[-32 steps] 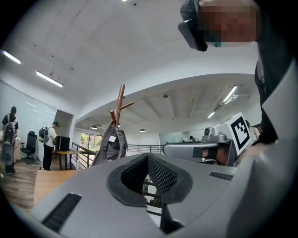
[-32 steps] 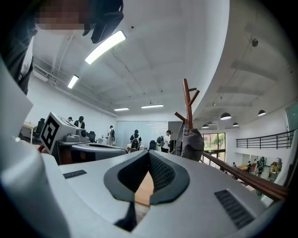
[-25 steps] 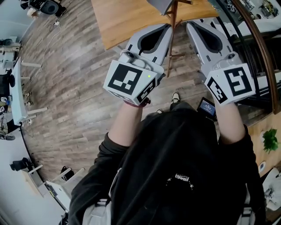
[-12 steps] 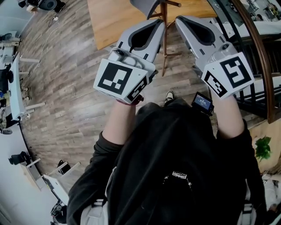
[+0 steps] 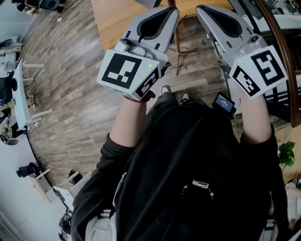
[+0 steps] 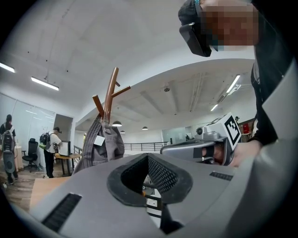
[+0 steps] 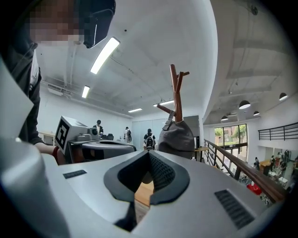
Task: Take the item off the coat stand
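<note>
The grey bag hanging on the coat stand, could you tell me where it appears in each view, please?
Head view: grey bag, a sliver at the top edge, near centre.
Left gripper view: left of centre.
Right gripper view: just right of centre.
Shared landmark: the wooden coat stand.

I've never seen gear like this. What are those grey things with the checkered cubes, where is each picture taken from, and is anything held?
No robot here: a person holds a two-jaw tool in each hand, the left gripper and the right gripper. The patterned cube is part of the tool. One picture looks down from the person's head onto a wooden floor. The other two come from cameras that ride on the grippers, looking along their jaws at a coat stand with a grey bag hanging on it. Both grippers are shut and hold nothing.
</note>
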`<state>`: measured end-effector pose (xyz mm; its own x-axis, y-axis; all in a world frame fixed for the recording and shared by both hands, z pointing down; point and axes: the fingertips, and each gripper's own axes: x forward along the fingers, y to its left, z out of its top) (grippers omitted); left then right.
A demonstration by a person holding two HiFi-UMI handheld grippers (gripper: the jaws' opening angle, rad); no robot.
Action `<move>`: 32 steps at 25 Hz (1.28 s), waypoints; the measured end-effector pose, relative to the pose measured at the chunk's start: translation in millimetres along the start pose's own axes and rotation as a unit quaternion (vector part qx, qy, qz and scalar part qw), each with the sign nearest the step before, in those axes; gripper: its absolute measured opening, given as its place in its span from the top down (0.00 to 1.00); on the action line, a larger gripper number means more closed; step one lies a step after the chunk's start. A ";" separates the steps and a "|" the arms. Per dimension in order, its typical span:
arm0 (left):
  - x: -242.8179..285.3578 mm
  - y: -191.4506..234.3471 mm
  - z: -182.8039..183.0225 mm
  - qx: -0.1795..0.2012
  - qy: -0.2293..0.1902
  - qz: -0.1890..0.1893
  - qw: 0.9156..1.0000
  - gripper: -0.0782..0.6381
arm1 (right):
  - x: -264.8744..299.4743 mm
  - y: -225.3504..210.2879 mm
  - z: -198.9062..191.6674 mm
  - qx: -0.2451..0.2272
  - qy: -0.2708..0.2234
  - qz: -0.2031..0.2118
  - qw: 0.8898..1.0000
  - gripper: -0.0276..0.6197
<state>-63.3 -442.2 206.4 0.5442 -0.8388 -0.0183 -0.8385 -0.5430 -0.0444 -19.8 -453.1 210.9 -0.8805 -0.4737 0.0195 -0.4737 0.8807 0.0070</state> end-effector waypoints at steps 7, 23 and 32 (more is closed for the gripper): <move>23.4 -6.4 12.4 0.021 -0.002 -0.037 0.999 0.89 | -4.8 -6.2 14.7 -0.018 -0.001 -0.020 1.000 0.93; 24.3 21.0 16.9 0.016 -0.022 -0.078 0.997 0.89 | 30.0 -5.1 18.0 -0.012 -0.005 -0.050 0.999 0.93; 24.7 28.9 11.0 0.007 -0.030 -0.103 0.994 0.89 | 36.4 -5.1 16.8 -0.011 0.002 -0.078 0.997 0.93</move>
<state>-73.8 -478.2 193.6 0.7047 -0.7064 -0.0665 -0.7095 -0.7015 -0.0667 -49.8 -474.9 194.9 -0.7965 -0.6043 0.0204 -0.6036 0.7967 0.0315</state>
